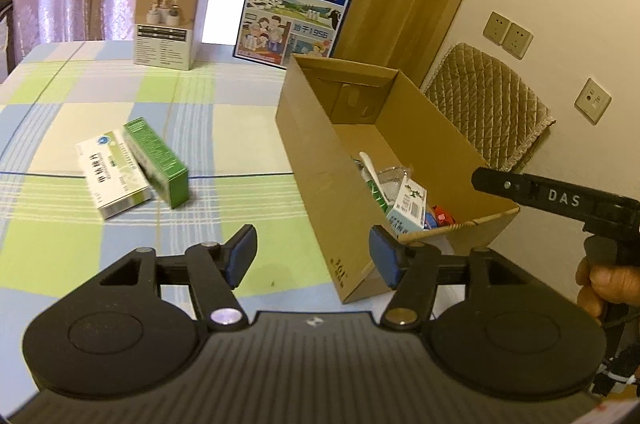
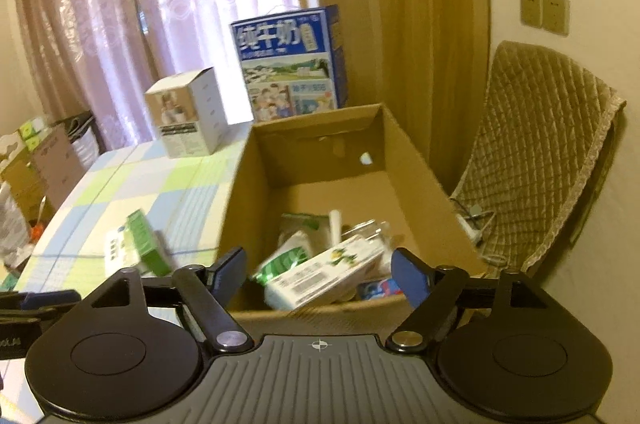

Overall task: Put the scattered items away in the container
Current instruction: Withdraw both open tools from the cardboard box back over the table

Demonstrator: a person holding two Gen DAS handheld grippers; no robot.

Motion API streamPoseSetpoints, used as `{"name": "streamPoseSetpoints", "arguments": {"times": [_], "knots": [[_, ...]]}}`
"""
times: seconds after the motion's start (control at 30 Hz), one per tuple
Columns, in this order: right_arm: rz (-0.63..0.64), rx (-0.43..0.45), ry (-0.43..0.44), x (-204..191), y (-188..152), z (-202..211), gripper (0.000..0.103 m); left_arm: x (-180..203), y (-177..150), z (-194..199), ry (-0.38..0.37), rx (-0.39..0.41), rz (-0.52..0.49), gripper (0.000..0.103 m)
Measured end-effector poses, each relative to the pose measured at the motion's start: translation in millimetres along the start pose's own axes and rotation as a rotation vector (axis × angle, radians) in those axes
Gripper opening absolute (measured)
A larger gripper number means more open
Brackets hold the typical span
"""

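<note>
Grippers left (image 1: 314, 256) and right (image 2: 320, 274) gape empty; next I reach ahead-left for green carton (image 1: 158, 160), beside brown cardboard box (image 1: 320, 184).

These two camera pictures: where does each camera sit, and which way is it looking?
Left wrist view: on the left gripper, looking over the table at two small boxes; the other gripper and a hand show.
Right wrist view: on the right gripper, looking down into the cardboard box; open jaws show.
Shared: cardboard box, milk carton, chair.
</note>
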State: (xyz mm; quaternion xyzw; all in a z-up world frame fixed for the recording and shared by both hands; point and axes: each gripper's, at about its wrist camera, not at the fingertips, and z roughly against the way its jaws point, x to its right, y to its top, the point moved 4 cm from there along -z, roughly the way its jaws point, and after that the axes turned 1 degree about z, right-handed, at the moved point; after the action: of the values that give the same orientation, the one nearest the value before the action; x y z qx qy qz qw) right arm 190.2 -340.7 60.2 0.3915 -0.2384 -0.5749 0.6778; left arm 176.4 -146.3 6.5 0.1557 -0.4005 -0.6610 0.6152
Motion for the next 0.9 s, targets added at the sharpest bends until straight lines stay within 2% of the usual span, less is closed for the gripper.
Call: {"name": "streamPoseSetpoints", "arguments": {"times": [0.07,0.2,0.5,0.73,0.9], "knots": [[0.016,-0.004,0.013,-11.8,-3.7,6.1,0.08,-4.2,-3.7,8.6,0.009,0.002,0.003,0.06],[0.024,-0.005,0.046,-34.7,-10.3,17.8,0.084,-15.1,-10.7,27.2,0.033,0.007,0.011,0.072],[0.071,-0.022,0.092,-79.2,-24.2,28.9,0.093,-49.6,-27.7,66.9,0.152,0.018,0.004,0.092],[0.128,-0.072,0.126,-108.2,-40.8,25.8,0.1,-72.3,-45.7,90.5,0.282,0.014,-0.045,0.097],[0.148,-0.098,0.151,-122.0,-54.7,24.9,0.101,-87.5,-54.8,102.8,0.3,0.007,-0.002,0.097]]}}
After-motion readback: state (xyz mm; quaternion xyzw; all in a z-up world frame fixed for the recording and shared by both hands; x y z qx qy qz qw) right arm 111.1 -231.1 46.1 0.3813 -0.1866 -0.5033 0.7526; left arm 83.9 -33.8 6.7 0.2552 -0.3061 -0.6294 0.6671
